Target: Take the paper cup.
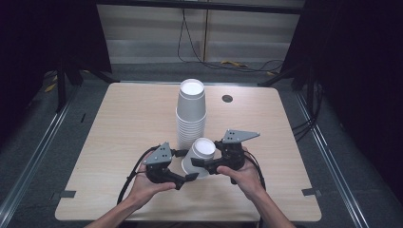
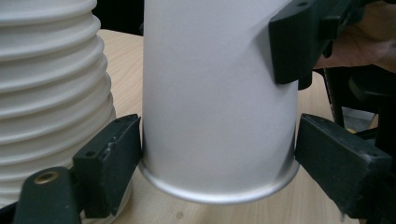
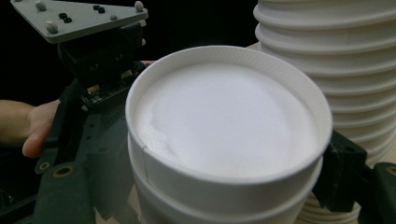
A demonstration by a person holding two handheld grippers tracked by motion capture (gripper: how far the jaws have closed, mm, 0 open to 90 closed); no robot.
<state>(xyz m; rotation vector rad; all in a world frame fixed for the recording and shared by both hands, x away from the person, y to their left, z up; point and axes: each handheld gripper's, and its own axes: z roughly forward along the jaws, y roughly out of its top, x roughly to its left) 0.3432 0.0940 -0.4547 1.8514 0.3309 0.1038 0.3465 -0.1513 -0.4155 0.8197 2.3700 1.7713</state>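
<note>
Cups [image 1: 198, 156], apparently two nested, lay tilted beside the stack [image 1: 191, 114], both tools closed on them: left tool [image 1: 183, 176] at the rim end, right tool [image 1: 205, 161] on the upper one; separation judged next

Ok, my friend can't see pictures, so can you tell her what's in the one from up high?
Two hands hold black grippers around an upside-down white paper cup, tilted just off a tall cup stack. The left gripper is at its rim, the right gripper near its base. Everything is on a light wooden table.
</note>
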